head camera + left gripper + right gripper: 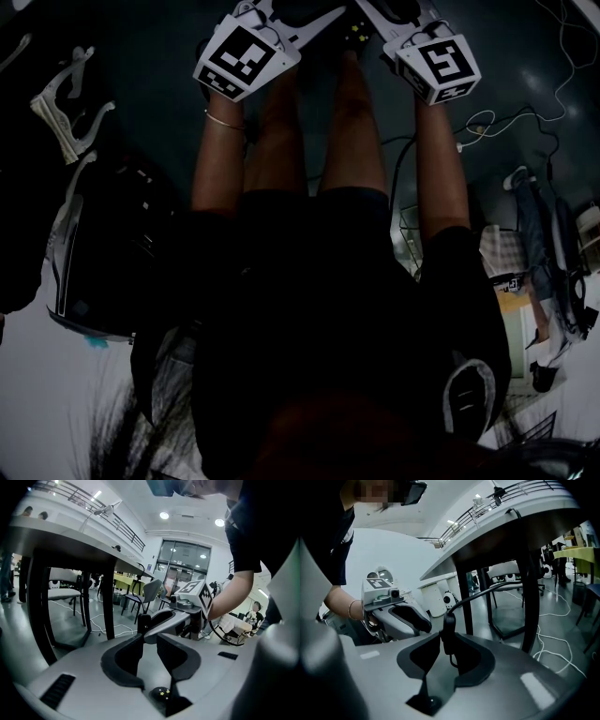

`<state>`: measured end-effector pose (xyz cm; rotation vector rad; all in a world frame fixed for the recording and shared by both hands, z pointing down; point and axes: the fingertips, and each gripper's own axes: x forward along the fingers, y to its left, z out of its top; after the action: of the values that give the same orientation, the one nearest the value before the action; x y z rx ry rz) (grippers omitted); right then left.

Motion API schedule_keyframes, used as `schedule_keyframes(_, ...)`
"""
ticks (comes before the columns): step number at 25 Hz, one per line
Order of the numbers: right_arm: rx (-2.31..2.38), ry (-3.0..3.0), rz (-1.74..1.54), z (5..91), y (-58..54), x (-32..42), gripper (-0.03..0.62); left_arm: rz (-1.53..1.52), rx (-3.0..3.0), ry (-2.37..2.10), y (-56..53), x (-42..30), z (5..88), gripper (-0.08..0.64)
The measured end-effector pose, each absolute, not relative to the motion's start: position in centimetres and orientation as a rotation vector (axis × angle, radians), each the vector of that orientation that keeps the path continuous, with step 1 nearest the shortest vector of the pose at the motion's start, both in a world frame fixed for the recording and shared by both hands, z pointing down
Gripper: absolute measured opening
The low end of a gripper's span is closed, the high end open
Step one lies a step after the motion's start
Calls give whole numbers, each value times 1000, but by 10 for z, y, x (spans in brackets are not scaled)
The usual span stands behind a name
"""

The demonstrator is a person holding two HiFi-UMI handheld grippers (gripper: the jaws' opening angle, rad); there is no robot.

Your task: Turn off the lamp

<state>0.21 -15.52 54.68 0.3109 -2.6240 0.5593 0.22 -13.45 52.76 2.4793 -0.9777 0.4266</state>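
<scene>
The left gripper [149, 637], a grey two-jaw tool with black pads, is being held with its jaws a narrow way apart, and nothing is being gripped between them. The right gripper [449, 636], of the same make, is likewise being held narrowly parted. A black oblong in-line switch [448, 625] is being framed between its jaw tips at the centre of the right gripper view. From the switch a black round cord [487, 590] is being led up and to the right, toward the pale-topped, dark-legged desk [497, 527] that is filling the upper right of that frame.

In the left gripper view the same switch [142, 620] is being shown just beyond the tip of the jaw on the left, and it is being reached from the right by a jaw of the right gripper. The thin-armed lamp with a pale head [104, 510] is being seen on top of the desk in the upper left of that view, well apart from both grippers.

In the head view the left gripper's black-and-white marker cube [246, 56] and the right gripper's [441, 66] are being shown side by side at the top of the frame, at the ends of bare forearms [220, 155].
</scene>
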Motion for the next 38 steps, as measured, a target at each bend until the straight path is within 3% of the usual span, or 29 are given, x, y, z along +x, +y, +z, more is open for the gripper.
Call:
schedule_keyframes(31, 448, -2550, 643, 576, -160, 4, 92, 448, 2444, -1077, -135, -13, 537, 84)
schedule_keyframes(38, 504, -2574, 698, 570, -163, 3, 39, 487, 2431, -1130, -136, -18, 539, 83)
